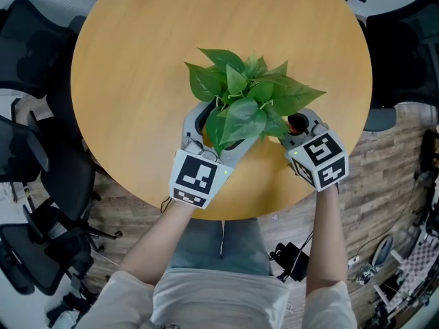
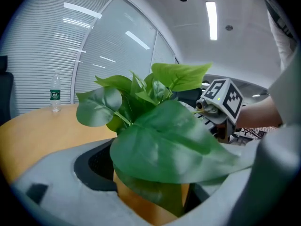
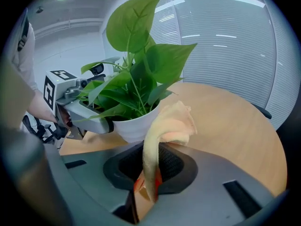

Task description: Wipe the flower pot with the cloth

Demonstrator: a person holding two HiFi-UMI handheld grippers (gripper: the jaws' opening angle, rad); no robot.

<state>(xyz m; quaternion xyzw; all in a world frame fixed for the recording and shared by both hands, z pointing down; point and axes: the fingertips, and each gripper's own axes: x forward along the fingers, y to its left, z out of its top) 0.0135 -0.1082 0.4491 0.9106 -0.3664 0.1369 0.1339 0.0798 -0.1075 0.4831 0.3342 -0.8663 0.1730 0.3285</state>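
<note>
- Left claw (image 1: 230, 123): reaches in from the near edge of the round wooden worktop (image 1: 130, 81). Its jaws stand wide, one on each side of the flower pot (image 3: 134, 128), clamped on it. The right gripper view shows one grey jaw tip against the pot's white wall. In the left gripper view a large leaf covers most of the gap between the jaws.
- Right claw (image 1: 299, 124): also at the near edge, just right of the pot. Its jaws are closed on the cloth (image 3: 171, 124), a pale cream strip that rises from between them and folds over at the top.
- Cloth: its folded top lies against the pot's right-hand side; contact appears made, though the exact touch line is not clear.
- Flower pot: upright on the worktop, close to the near edge, between the two claws.
- Plant (image 1: 243, 94): broad green leaves spread over the pot and hide its rim in the head view.
- Bottle (image 2: 55, 94): clear, green label, upright at the far edge of the worktop, well apart from the pot.
</note>
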